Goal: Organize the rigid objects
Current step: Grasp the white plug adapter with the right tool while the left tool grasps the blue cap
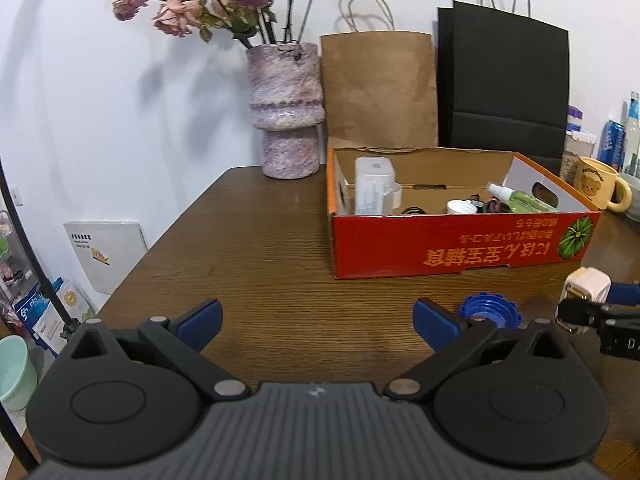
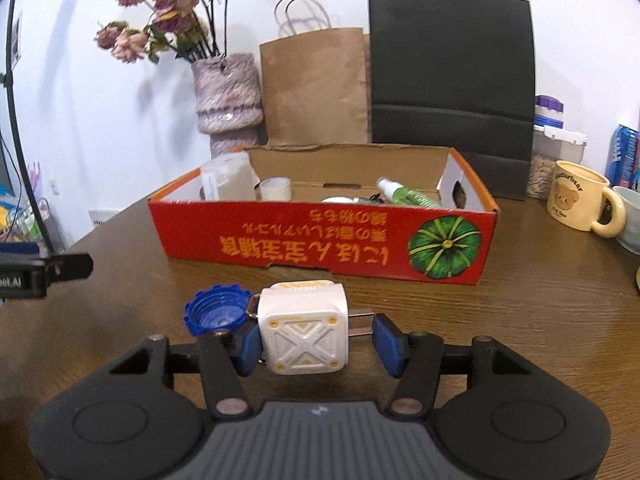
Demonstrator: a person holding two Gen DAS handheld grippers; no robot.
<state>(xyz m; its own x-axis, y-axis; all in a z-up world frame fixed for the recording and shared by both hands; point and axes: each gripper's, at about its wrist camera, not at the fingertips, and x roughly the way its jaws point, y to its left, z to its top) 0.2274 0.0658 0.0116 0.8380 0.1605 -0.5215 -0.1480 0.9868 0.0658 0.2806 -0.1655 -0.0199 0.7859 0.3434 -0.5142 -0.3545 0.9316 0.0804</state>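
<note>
A white cube-shaped charger [image 2: 306, 330] with metal prongs sits between the blue pads of my right gripper [image 2: 318, 342], which is shut on it; the left pad presses its side and the right pad meets the prongs. It hangs just above the wooden table. A blue ribbed bottle cap [image 2: 216, 314] lies on the table just left of it. The red cardboard box [image 2: 320, 240] stands behind, holding a white container [image 2: 228, 178], a tape roll [image 2: 275, 188] and a green spray bottle [image 2: 404, 194]. My left gripper [image 1: 316, 316] is open over bare wood, with the cap [image 1: 490, 314] by its right finger.
A purple vase [image 1: 286, 116] of dried flowers, a brown paper bag [image 1: 378, 88] and a black bag [image 1: 504, 80] line the wall behind the box. A bear mug [image 2: 580, 198] stands at the right. The table's left edge [image 1: 132, 272] drops to floor clutter.
</note>
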